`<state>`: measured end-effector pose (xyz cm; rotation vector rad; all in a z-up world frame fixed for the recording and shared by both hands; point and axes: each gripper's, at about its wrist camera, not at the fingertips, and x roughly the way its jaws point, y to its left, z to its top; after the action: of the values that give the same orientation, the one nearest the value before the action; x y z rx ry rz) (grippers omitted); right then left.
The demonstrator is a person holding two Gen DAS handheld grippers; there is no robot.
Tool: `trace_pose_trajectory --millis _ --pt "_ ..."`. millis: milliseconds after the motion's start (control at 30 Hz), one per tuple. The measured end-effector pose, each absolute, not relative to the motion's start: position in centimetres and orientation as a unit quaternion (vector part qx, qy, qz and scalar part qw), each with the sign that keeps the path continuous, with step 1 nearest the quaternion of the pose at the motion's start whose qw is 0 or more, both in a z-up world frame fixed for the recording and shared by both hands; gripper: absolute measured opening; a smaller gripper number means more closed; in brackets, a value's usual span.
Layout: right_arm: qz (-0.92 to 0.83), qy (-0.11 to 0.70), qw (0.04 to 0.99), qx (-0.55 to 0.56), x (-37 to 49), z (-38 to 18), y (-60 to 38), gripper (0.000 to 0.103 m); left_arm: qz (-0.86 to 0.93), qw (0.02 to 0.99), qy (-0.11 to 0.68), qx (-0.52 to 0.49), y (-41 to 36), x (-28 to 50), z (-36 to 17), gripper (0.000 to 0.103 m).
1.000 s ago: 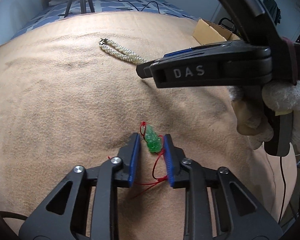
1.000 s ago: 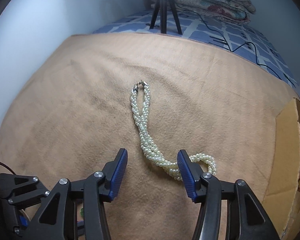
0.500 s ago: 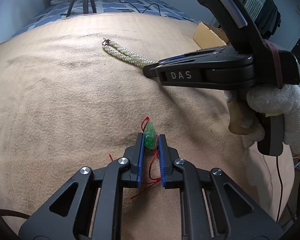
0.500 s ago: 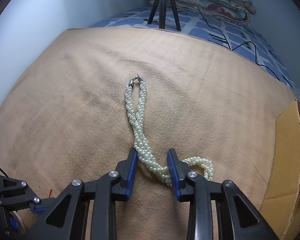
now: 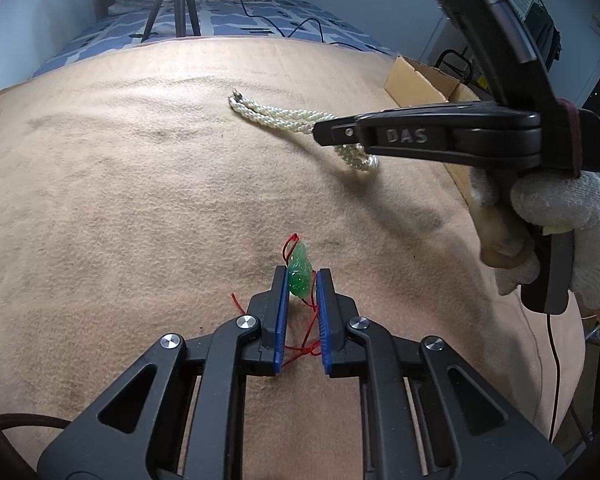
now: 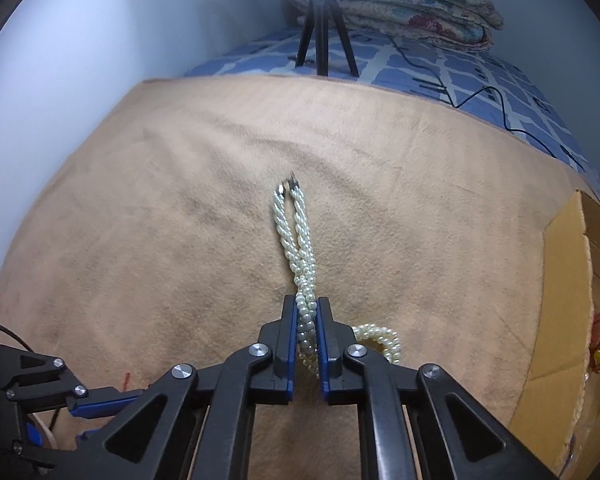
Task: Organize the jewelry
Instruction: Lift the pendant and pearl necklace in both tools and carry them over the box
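A small green pendant [image 5: 300, 270] on a red cord [image 5: 304, 346] lies on the tan blanket [image 5: 120, 200]. My left gripper [image 5: 302, 280] is shut on the pendant, low at the blanket. A twisted white pearl necklace [image 6: 296, 240] stretches away across the blanket, its clasp at the far end. My right gripper [image 6: 307, 312] is shut on the necklace near its looped end, which curls out to the right. In the left wrist view the right gripper [image 5: 328, 134] holds the pearl necklace [image 5: 276, 114], with a white-gloved hand behind it.
An open cardboard box [image 6: 568, 280] stands at the blanket's right edge, with some items inside; it also shows in the left wrist view [image 5: 420, 80]. A black tripod [image 6: 324, 28], folded quilts [image 6: 412, 0] and a black cable lie on the blue bedding beyond.
Both grippers went from open to shut: the left closed on the green pendant, the right moved forward and closed on the pearl necklace. The necklace has straightened.
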<state>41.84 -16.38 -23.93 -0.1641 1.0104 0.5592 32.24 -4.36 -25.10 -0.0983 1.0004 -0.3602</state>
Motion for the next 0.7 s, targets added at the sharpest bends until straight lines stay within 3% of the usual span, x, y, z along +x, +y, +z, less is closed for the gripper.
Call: trace_pose_trajectory --millis 700 --pt "0.277 0.399 0.874 -0.003 35.8 -15.7 -24.0 0.006 -0.215 0.880 0.422 -0.033 -8.0 30.0 -18.6 0.012"
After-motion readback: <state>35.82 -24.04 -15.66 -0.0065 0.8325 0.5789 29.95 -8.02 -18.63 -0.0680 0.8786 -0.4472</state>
